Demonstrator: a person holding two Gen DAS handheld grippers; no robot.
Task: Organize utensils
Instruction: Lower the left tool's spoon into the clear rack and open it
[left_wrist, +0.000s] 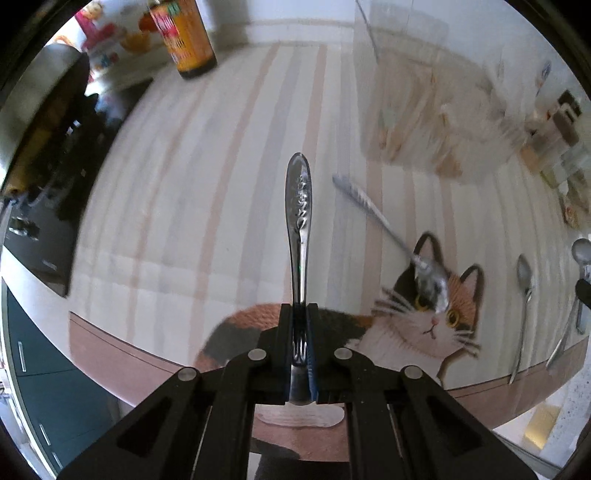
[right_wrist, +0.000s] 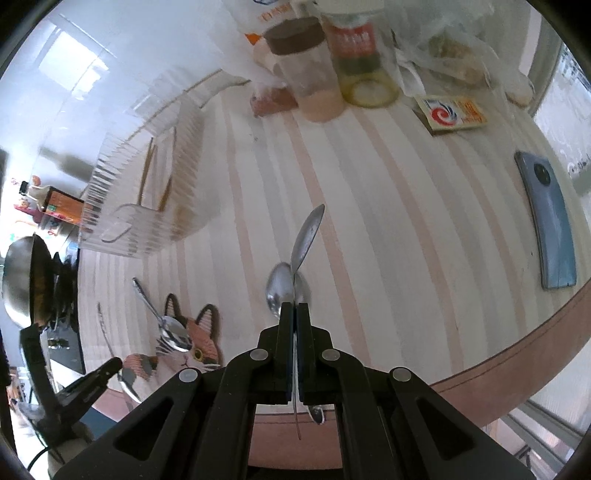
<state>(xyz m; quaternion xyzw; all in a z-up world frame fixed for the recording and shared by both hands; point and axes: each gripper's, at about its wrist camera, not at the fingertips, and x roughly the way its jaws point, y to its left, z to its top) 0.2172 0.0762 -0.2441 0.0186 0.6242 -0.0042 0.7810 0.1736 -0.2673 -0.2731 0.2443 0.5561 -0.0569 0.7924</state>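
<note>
Your left gripper (left_wrist: 299, 314) has its jaws pinching an embossed spoon handle (left_wrist: 298, 206) held above the striped worktop (left_wrist: 207, 177). Your right gripper (right_wrist: 294, 314) pinches a second spoon (right_wrist: 306, 236), bowl forward, over another spoon (right_wrist: 279, 290) lying near the worktop's front edge. One more spoon (left_wrist: 430, 277) rests on the printed cat (left_wrist: 424, 328). Label writing on the bottle (left_wrist: 184, 37) and jars (right_wrist: 354, 48) is too blurred to read.
</note>
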